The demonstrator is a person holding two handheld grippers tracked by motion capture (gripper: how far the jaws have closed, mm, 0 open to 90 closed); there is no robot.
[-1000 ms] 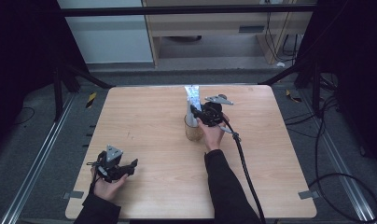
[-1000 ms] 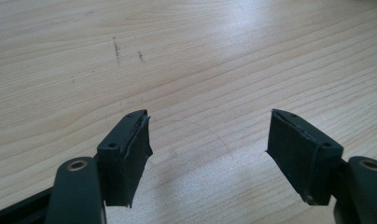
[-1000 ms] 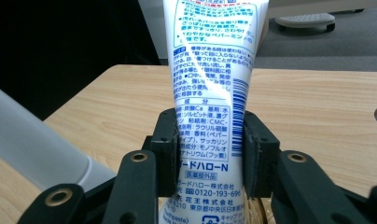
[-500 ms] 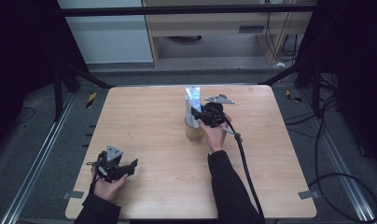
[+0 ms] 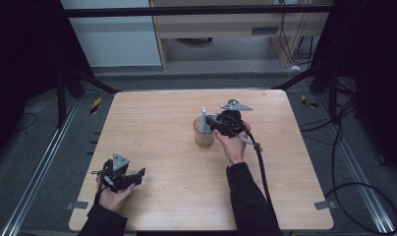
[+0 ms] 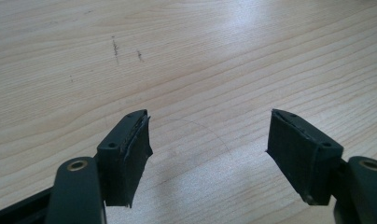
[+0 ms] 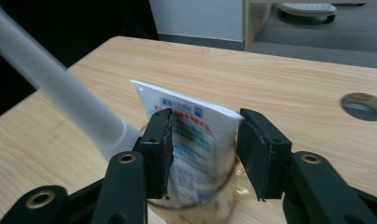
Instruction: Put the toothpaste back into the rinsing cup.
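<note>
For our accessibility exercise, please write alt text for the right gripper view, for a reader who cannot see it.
The right gripper straddles a white printed tube standing in a clear glass cup, jaws slightly apart from it, having just been opening. A white handle leans out of the cup on the wooden table.

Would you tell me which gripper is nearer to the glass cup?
The right gripper is right at the glass cup, jaws around the tube inside. The left gripper rests far off by the near-left corner.

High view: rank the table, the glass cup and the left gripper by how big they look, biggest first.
1. table
2. left gripper
3. glass cup
The left gripper and cup look close in size, and the gripper is nearer the camera, so that order is unsure.
</note>
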